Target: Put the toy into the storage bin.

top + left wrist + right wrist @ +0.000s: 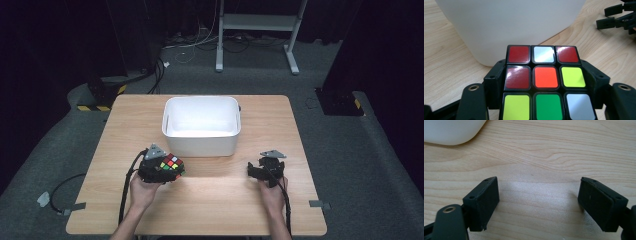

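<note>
Up close, cube between fingers.

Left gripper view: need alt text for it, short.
A scrambled puzzle cube is clamped between the left gripper's two black jaws, its top face showing red, white, orange, yellow and green stickers. Behind it stands a white tub on the wooden table, with the right gripper at upper right.

Black left gripper; grey plate; trailing black cable

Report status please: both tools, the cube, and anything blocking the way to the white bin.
Left tool shut on puzzle cube. Right tool open, nothing between jaws. White bin just ahead of cube on table; path clear.
</note>
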Tool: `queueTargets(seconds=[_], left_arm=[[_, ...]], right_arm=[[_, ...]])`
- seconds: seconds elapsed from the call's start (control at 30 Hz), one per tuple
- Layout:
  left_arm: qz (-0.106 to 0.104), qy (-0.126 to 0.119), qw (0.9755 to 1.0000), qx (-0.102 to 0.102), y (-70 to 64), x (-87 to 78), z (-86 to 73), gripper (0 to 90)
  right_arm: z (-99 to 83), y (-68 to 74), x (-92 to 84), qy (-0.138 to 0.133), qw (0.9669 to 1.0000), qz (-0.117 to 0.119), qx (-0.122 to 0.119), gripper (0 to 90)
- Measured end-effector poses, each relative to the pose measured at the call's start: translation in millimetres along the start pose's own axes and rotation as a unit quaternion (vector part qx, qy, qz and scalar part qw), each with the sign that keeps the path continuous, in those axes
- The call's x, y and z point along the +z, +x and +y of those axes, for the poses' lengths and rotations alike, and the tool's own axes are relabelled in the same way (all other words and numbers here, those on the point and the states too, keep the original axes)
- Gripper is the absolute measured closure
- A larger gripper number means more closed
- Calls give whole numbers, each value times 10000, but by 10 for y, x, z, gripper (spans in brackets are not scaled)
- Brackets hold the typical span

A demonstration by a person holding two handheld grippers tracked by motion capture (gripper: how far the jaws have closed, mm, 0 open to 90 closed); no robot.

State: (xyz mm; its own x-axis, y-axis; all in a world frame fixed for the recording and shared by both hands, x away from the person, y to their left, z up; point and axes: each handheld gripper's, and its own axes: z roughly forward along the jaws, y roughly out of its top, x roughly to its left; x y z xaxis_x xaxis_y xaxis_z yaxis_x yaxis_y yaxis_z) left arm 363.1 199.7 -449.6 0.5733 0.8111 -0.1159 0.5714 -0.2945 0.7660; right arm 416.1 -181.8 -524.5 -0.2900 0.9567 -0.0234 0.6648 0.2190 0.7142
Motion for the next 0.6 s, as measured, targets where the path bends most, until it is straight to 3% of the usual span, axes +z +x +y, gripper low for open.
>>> queueTargets(seconds=[0.4,0.6], left_arm=[[-72,42,10000,-19,-1,-142,109,330],[-123,-67,9999,-90,22,-226,160,330]], right_arm=[[0,-1,0,-2,10000,1,-9,170],[0,2,-1,3,10000,2,2,169]])
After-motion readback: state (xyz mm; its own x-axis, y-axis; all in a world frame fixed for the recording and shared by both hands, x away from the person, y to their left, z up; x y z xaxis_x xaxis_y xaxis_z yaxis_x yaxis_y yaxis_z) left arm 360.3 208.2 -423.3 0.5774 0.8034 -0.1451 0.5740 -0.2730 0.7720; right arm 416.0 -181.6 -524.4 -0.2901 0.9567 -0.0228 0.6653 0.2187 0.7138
